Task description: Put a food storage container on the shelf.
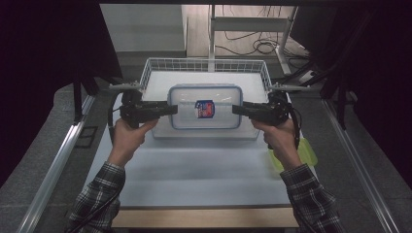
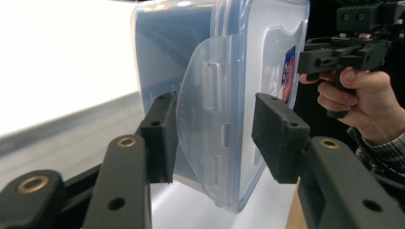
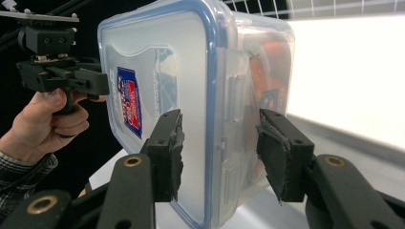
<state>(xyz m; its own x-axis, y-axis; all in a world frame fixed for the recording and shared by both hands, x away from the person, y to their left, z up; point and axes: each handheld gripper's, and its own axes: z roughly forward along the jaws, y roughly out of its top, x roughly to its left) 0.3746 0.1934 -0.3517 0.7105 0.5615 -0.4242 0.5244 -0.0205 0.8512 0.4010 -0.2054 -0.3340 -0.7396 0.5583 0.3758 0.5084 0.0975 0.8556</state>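
Observation:
A clear plastic container (image 1: 221, 97) with a blue-rimmed lid and a red and blue label (image 1: 204, 108) hangs level between my two grippers, above the wire basket. My left gripper (image 1: 174, 109) is shut on its left end, one pad on the latch flap and the other on the lid, as the left gripper view shows (image 2: 215, 138). My right gripper (image 1: 235, 109) is shut on the right end, with the lid rim and side latch between its pads (image 3: 219, 148). Something orange shows faintly inside the container (image 3: 267, 62). Each gripper view also shows the opposite gripper at the far end.
A white wire basket (image 1: 204, 64) stands at the back of the white table (image 1: 194, 170), right under the container. A yellow-green object (image 1: 307, 154) lies at the table's right edge beneath the right forearm. Metal rails run along both sides.

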